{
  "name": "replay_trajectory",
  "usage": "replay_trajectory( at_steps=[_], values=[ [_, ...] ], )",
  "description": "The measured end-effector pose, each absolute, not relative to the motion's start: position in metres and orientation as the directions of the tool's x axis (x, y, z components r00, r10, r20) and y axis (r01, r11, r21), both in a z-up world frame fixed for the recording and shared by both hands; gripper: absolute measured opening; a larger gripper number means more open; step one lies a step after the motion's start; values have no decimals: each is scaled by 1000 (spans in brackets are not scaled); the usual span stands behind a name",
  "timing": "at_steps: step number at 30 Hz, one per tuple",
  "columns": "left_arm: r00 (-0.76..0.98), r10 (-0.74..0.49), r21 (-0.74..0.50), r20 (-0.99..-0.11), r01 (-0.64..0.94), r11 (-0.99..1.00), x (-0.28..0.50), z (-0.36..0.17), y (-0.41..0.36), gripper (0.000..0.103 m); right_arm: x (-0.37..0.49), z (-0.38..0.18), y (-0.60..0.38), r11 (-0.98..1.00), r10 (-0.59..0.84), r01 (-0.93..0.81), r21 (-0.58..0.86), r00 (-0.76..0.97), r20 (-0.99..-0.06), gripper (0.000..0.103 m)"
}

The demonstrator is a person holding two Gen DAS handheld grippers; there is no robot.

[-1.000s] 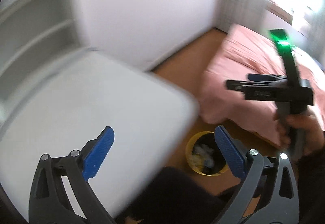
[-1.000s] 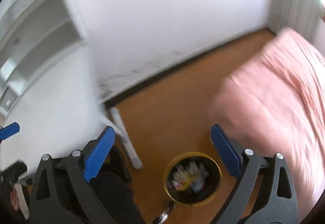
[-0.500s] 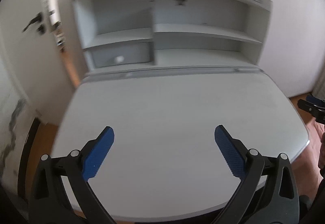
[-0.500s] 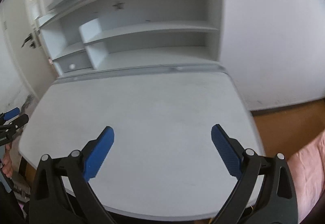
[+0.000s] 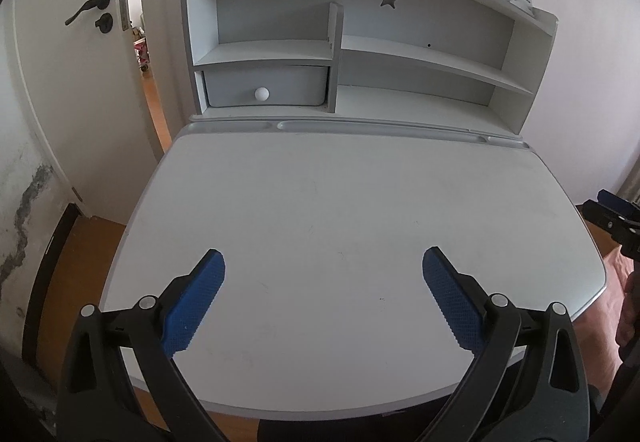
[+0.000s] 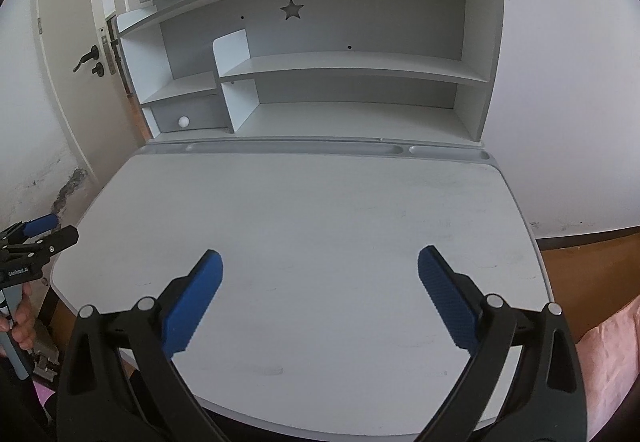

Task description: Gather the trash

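Observation:
A white desk top (image 5: pixel 340 209) fills both wrist views and also shows in the right wrist view (image 6: pixel 320 222). I see no trash on it and no bin. My left gripper (image 5: pixel 323 274) is open and empty above the desk's near edge; it also shows at the left edge of the right wrist view (image 6: pixel 38 232). My right gripper (image 6: pixel 320 272) is open and empty above the near edge; it also shows at the right edge of the left wrist view (image 5: pixel 612 211).
A grey shelf unit (image 5: pixel 360 53) with a small drawer (image 5: pixel 264 87) stands at the back of the desk. A white door (image 5: pixel 72 53) is ajar at left. Orange floor (image 6: pixel 592 254) and a pink bed (image 6: pixel 608 346) lie to the right.
Both grippers swung up from the floor, bed and yellow bin to face the desk and shelves. Over the last half second both views steadied. Both stayed open.

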State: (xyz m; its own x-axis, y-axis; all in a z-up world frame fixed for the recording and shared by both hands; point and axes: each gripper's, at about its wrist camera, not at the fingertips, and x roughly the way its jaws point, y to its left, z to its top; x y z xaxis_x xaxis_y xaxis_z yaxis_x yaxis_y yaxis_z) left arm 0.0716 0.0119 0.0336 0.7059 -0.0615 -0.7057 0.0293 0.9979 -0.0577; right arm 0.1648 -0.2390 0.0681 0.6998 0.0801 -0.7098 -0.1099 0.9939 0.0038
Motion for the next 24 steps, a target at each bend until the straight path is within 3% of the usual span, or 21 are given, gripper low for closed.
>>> replay_trajectory(
  at_steps=[24],
  values=[
    [694, -81, -56, -716, 59, 997, 71, 26, 1, 96, 162, 70, -241, 993, 86, -114, 8, 703, -706, 95]
  ],
)
